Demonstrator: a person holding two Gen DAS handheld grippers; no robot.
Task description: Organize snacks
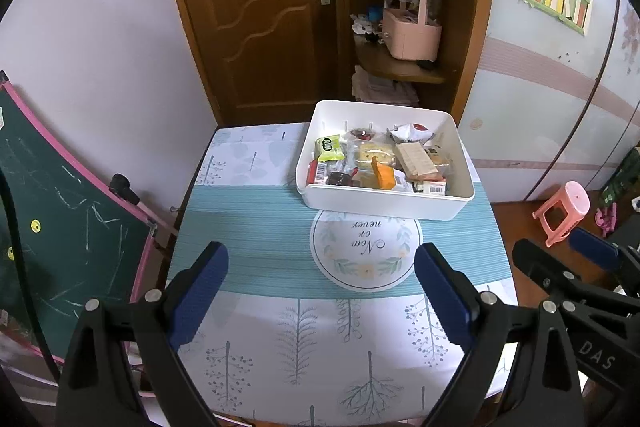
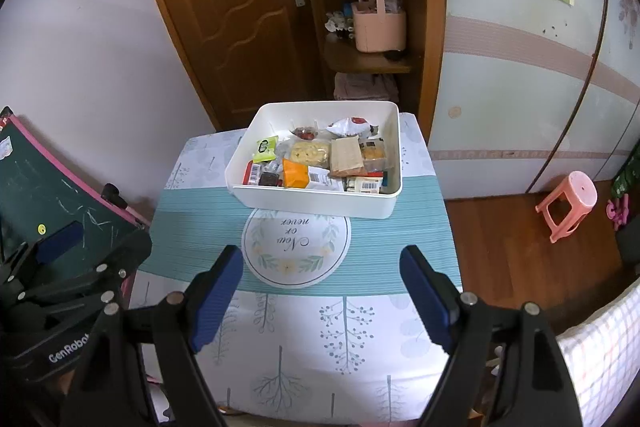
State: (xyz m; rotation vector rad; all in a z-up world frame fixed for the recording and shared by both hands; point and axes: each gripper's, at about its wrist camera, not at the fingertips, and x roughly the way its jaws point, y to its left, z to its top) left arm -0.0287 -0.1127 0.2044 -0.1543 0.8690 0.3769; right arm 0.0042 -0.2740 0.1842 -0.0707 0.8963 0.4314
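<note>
Hovering above the near edge of the table [image 1: 248,227], the left gripper [image 1: 320,267] has its jaws spread and holds nothing. Snacks [image 1: 376,163] fill the white bin [image 1: 384,203] at the far edge. Alongside, the right gripper [image 2: 322,263] is likewise spread, empty.

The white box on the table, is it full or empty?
Fairly full. The white box holds many wrapped snacks, such as a green packet and an orange packet, covering its bottom. None lie on the table.
</note>
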